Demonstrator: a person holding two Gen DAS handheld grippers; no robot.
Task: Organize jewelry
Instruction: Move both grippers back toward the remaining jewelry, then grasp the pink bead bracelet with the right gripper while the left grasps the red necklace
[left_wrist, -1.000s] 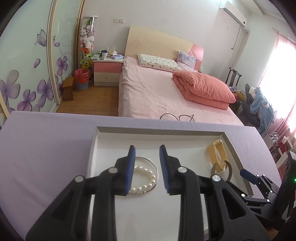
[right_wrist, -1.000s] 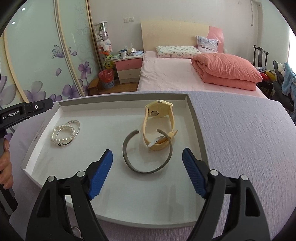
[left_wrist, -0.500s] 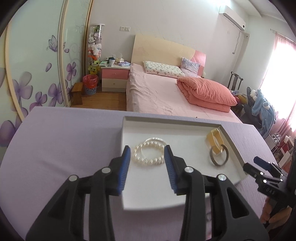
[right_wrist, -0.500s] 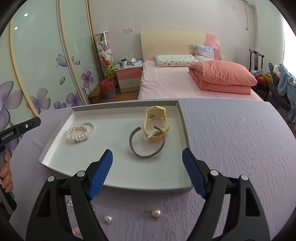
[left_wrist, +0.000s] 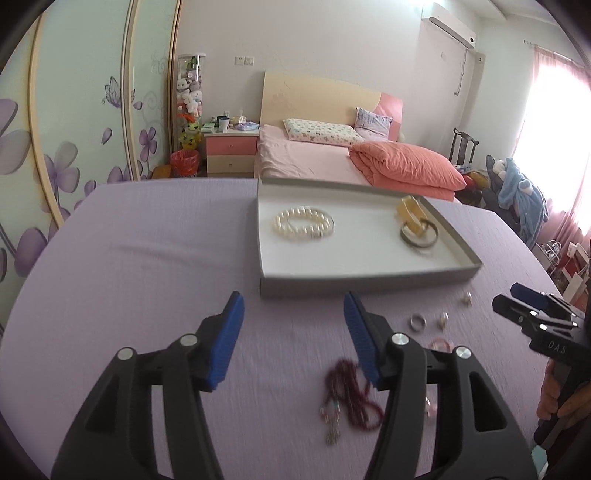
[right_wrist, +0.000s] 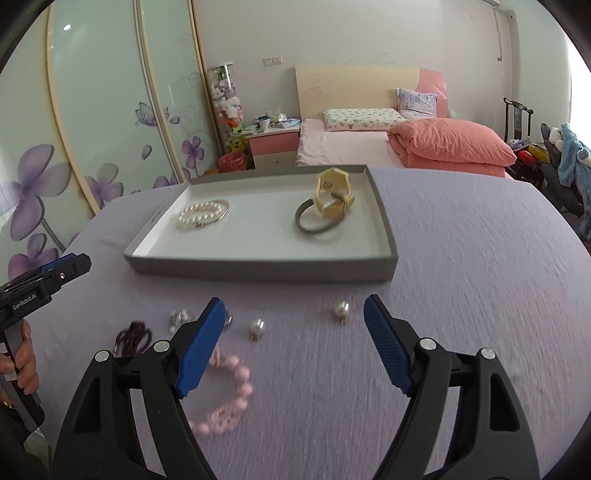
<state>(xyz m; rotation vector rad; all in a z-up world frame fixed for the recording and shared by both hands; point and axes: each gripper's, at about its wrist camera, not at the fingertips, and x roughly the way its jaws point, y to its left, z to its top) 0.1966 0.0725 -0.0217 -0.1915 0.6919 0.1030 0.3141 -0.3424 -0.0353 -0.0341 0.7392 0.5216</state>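
Observation:
A grey-rimmed white tray (left_wrist: 369, 282) (right_wrist: 266, 268) sits on the purple table. It holds a pearl bracelet (left_wrist: 303, 223) (right_wrist: 202, 215), a grey bangle (left_wrist: 420, 236) (right_wrist: 318, 221) and a yellow watch (left_wrist: 410, 210) (right_wrist: 333, 194). In front of the tray lie a dark red bead necklace (left_wrist: 351, 391) (right_wrist: 133, 334), rings (left_wrist: 418, 322), two pearl earrings (right_wrist: 257, 326) and a pink bead bracelet (right_wrist: 231, 398). My left gripper (left_wrist: 293, 339) is open and empty, just left of the necklace. My right gripper (right_wrist: 293, 343) is open and empty above the earrings.
The purple tablecloth (right_wrist: 480, 258) covers the whole table. Behind it stand a pink bed (left_wrist: 332, 162), a bedside cabinet (left_wrist: 231, 151) and floral sliding wardrobe doors (right_wrist: 92, 110). A chair with clothes (left_wrist: 517, 192) is at the far right.
Both grippers have pulled back from over the tray to the near side of the table. The left gripper has opened wider. The pearl bracelet stays in the tray.

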